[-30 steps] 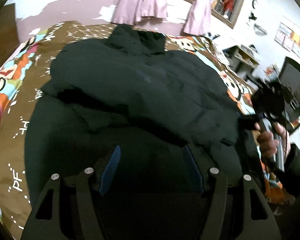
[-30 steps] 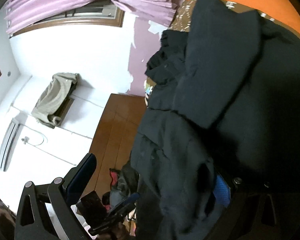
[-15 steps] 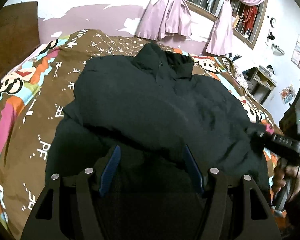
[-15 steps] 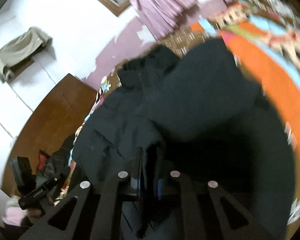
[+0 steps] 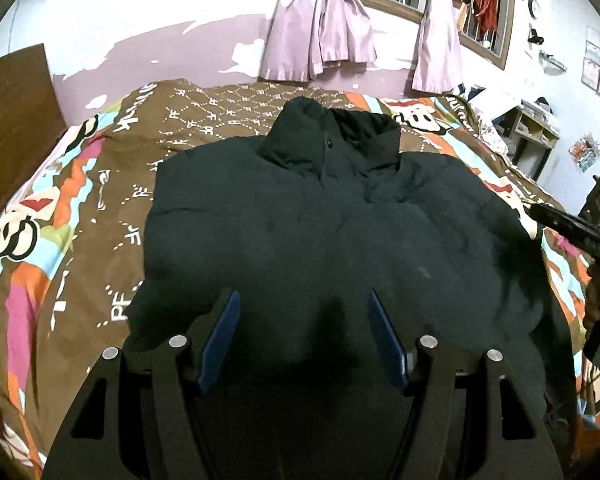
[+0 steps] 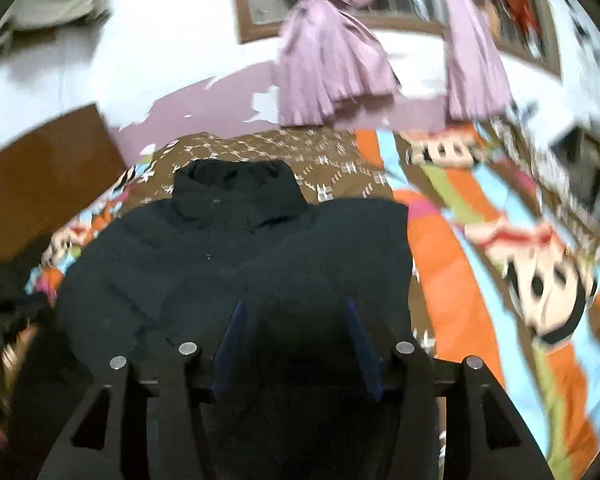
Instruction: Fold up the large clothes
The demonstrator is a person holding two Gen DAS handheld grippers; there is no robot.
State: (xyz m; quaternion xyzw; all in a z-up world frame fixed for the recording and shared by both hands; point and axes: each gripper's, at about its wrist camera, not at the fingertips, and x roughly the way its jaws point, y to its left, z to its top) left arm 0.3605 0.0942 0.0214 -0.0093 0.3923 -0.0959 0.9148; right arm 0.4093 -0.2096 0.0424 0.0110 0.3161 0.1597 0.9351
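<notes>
On the bed w/ the brown cartoon-print quilt cover (image 5: pixel 80 216) you've got the big black puffy padded jacket (image 5: pixel 340 232) lying flat, collar (image 5: pixel 332 140) pointing at the far wall, bottom hem toward you. Looks like one side is already flapped over the front, in the right wrist view there's a straight dark edge (image 6: pixel 404 248) ending just beside the orange stripe of the quilt.

Your left gripper (image 5: pixel 300 336): blue pads (image 5: pixel 220 340) standing apart, jaws open, nothing pinched. Jacket fabric is behind/under them but the pads aren't pressing on it afaict.

Your right gripper (image 6: pixel 294 344): jaws have just been opening, blue pads (image 6: pixel 230 340) are apart now, and I can't see any cloth caught between them, just the dark jacket below. That view is blurry tho. From the left cam you can also see the right tool poking in at the right edge (image 5: pixel 568 228), off the jacket's side.

Containers: only thing like that is the small open shelf unit (image 5: pixel 536 128) by the far right wall, stuff in its cubbies is too small to tell.

Bg: pale purple tied curtains (image 5: pixel 320 40) on a barred window, brown wooden headboard (image 5: pixel 16 116) on the left.
</notes>
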